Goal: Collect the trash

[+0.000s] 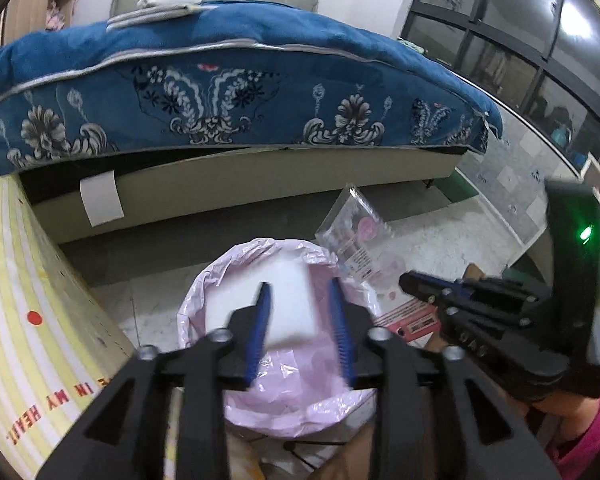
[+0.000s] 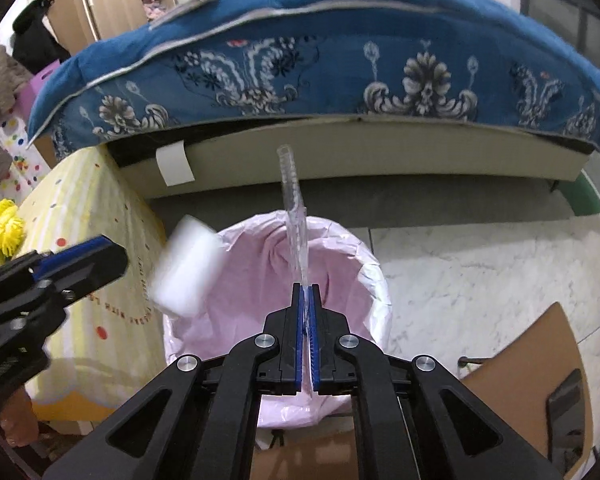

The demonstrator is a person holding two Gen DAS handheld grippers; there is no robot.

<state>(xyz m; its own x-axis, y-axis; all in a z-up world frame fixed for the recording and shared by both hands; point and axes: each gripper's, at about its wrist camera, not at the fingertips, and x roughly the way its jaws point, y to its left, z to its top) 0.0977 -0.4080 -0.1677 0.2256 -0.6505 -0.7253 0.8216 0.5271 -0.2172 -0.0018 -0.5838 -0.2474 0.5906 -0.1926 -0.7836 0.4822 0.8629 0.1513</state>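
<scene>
Trash bin was hovered over: left gripper was spread, white block released to drop in; right gripper was clenched on clear packet.

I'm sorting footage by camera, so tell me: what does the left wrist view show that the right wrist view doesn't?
Only the left wrist view shows the clear packet's flat printed face, the window and the right tool's green light.

Only the right wrist view shows the yellow fluffy thing and brown board, with the packet seen edge-on.

Both show the blurred white block above the pink-lined bin, the blue bed cover, the left tool open and the right tool pinching the packet.
</scene>
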